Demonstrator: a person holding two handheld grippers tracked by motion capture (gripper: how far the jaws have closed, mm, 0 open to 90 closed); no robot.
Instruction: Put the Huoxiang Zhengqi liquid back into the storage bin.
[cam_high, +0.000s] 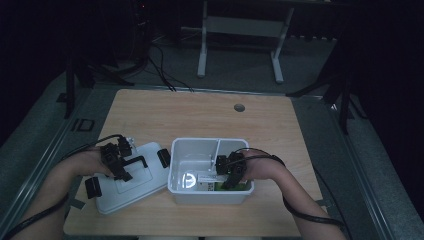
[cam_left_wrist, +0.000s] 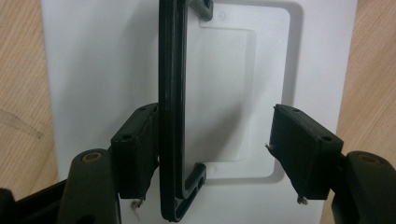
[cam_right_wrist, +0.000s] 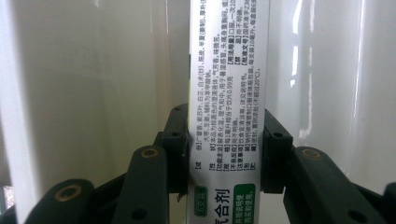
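high view: wooden table (cam_high: 200, 115) in dark room, grey floor (cam_high: 240, 60).

Bins: one white bin (cam_high: 177, 172), lower centre of the frame.
Lids: one white lid (cam_high: 145, 186), lower left.
Boxes: one printed box (cam_right_wrist: 227, 93); possibly more in the bin.
Tables: one wooden table (cam_high: 200, 117).
Grippers: two.

A dim lab or test room — not a home. A bare wooden bench (cam_high: 200, 115) with a cable hole (cam_high: 239, 107) stands on grey carpet (cam_high: 235, 60); behind the bench are the white metal legs of another stand (cam_high: 240, 45), dark tripod legs (cam_high: 345, 95) to either side, and loose black cables (cam_high: 160, 70) trailing across the floor.
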